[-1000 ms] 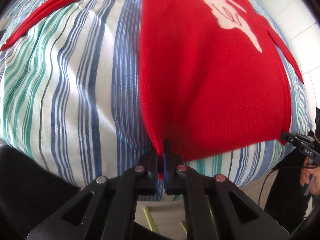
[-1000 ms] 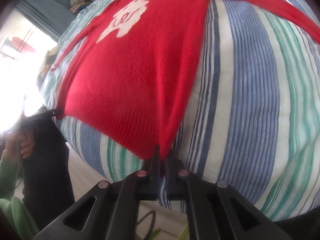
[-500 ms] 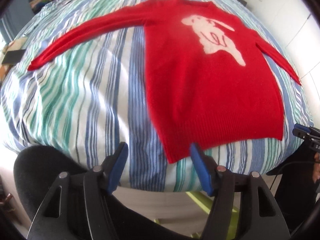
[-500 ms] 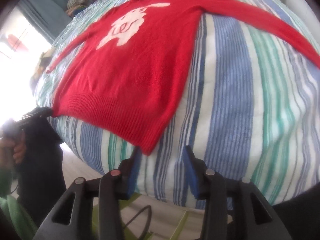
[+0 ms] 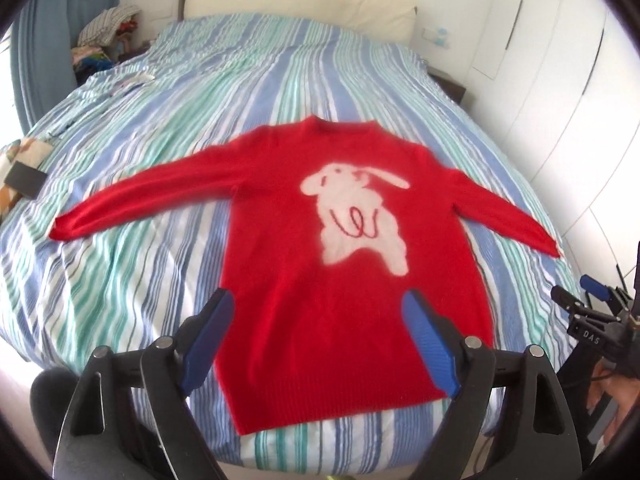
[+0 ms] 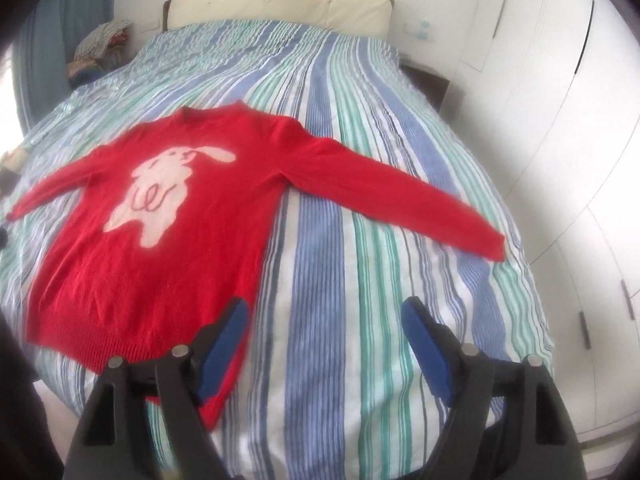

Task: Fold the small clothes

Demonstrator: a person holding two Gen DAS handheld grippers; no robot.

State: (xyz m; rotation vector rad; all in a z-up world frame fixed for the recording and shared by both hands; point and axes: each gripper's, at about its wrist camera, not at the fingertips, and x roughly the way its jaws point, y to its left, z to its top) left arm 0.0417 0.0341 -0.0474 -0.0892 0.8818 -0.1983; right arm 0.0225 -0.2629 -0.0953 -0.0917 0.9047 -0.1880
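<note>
A big bed (image 5: 132,184) has a cover with blue, green and white stripes. A cream headboard (image 5: 296,6) stands at its far end. A pile of clothes (image 5: 106,36) sits beside the blue curtain (image 5: 44,40). White cupboard doors (image 6: 560,92) line the wall. A dark little table (image 6: 428,80) stands beside the bed.

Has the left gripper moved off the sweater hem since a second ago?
Yes. The left gripper has let go of the red sweater hem and pulled back and up from the striped bed; its jaws now stand wide open.
</note>
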